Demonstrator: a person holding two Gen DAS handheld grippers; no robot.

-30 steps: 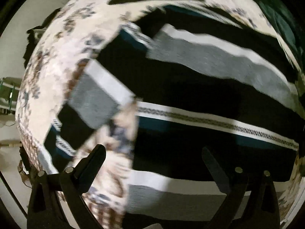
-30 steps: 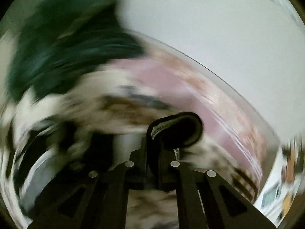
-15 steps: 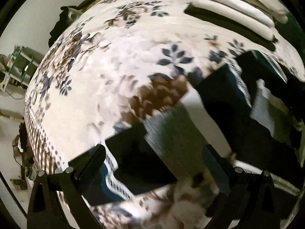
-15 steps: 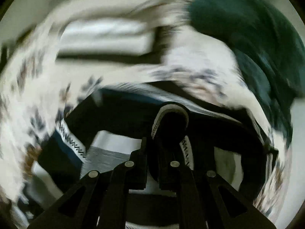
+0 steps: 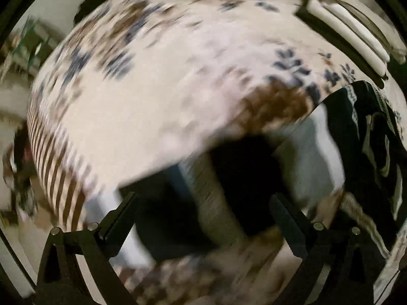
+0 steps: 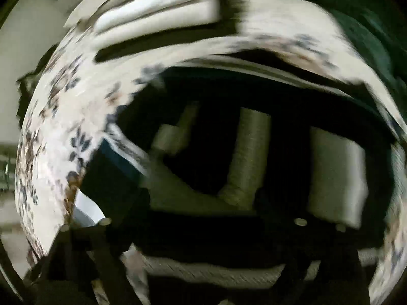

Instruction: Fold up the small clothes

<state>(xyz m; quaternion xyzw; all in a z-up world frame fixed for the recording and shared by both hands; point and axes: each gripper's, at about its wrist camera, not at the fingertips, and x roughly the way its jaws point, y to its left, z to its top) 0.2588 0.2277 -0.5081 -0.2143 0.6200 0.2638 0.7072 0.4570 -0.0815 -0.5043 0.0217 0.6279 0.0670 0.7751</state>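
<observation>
On floral bedspread [image 5: 157, 96] — striped garment [image 6: 249, 152], orientation blurred.

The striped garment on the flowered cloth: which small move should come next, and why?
Probably lower the left gripper onto the near edge of the striped garment and close. Its fingers stand apart over that edge with nothing held, while the right gripper is opening above the garment, nothing pinched.
</observation>
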